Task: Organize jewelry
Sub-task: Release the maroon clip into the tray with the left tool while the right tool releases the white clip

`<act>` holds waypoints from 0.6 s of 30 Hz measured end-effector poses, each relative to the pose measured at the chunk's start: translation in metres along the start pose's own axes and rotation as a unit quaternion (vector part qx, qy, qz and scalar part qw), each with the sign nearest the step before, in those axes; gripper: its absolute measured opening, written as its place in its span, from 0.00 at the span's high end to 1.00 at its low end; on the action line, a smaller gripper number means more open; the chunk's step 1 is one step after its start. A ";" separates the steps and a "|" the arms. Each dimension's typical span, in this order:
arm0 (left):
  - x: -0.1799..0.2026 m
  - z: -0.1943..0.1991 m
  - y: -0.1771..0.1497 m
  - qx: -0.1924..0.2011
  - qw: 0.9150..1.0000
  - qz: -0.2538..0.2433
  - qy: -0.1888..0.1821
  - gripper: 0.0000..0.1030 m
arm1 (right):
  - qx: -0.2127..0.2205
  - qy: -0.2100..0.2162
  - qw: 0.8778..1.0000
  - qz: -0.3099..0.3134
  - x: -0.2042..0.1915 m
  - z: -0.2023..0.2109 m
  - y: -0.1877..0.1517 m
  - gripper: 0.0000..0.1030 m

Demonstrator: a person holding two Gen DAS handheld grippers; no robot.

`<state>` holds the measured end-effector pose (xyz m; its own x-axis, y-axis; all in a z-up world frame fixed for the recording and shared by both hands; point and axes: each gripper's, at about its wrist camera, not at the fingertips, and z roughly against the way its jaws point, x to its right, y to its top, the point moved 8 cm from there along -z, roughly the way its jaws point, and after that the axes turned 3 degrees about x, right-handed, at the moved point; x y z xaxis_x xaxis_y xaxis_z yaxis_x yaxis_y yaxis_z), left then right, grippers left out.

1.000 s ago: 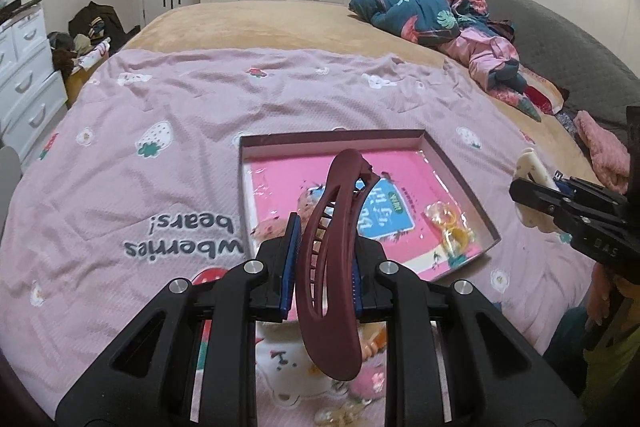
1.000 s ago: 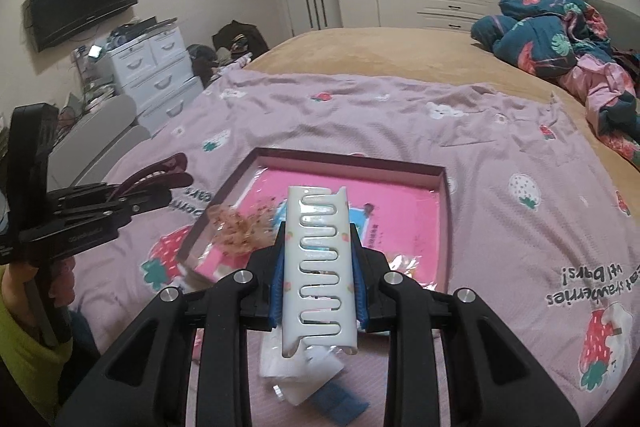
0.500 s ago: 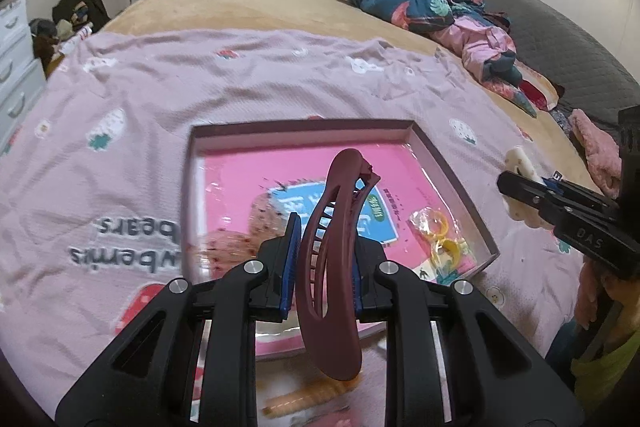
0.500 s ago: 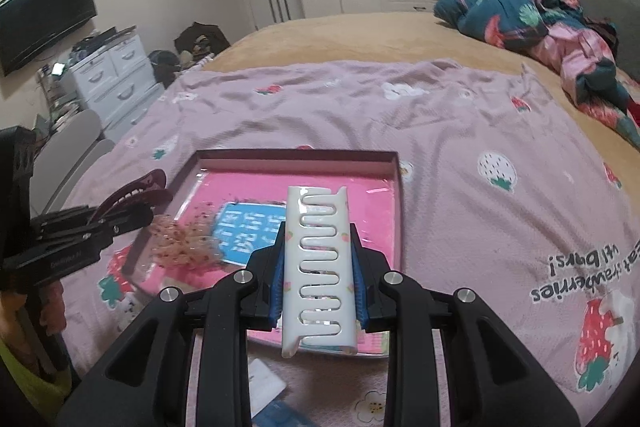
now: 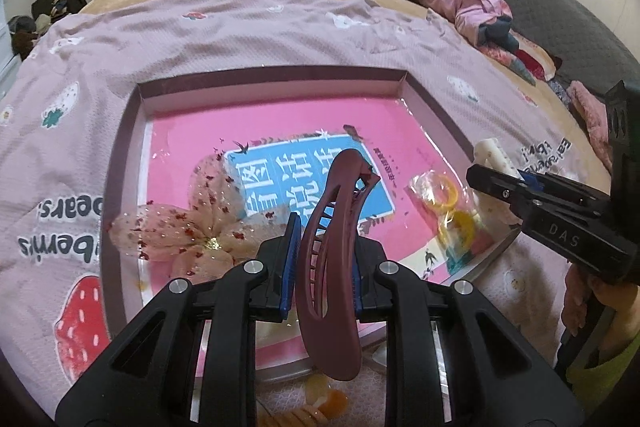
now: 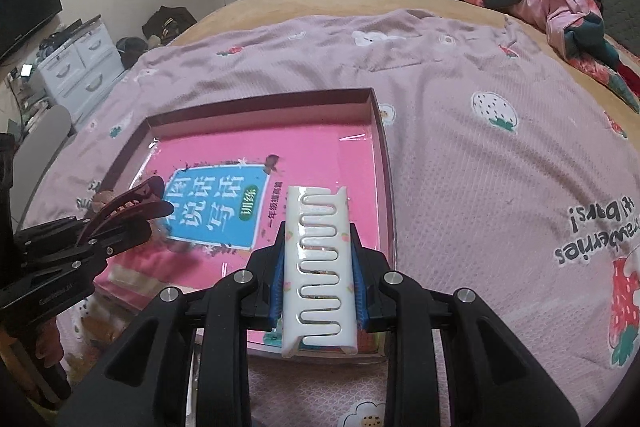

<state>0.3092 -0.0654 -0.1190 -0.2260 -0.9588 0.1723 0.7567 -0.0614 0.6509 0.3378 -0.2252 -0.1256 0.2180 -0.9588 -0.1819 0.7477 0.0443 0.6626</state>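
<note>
Two pieces are already lying in the tray in the left wrist view: a sheer bow and bagged yellow rings. The left gripper is pinching a maroon hair claw, tilting down over the tray.

Right wrist view: the right gripper is clamping a white hair clip above the tray's near edge, also angling down. Both clips are likely awaiting placement.

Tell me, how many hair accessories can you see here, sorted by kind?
Hair clips held in the tongs: 2, a maroon clip in the left tongs and a white clip in the right tongs.
Sheer bows in the tray: 1, the speckled bow.
Bags of yellow rings: 1, the bag.
Total: 4.
</note>
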 end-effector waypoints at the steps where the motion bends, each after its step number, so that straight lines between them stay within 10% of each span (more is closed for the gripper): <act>1: 0.001 -0.001 0.000 -0.001 1.000 -0.002 0.001 0.87 | 0.000 -0.002 1.000 0.000 0.001 -0.001 -0.001 0.75; 11: 0.000 -0.008 -0.006 -0.013 1.000 -0.008 0.006 0.87 | -0.002 -0.001 1.000 -0.004 0.002 -0.003 -0.007 0.73; 18: 0.001 -0.009 -0.007 -0.016 1.000 -0.008 0.003 0.80 | 0.017 0.003 1.000 -0.010 0.003 0.019 -0.005 0.49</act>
<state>0.3093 -0.0681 -0.1307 -0.2349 -0.9592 0.1573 0.7721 -0.0858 0.6296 0.3226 -0.2334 -0.1161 0.2063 -0.9580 -0.1992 0.7296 0.0149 0.6837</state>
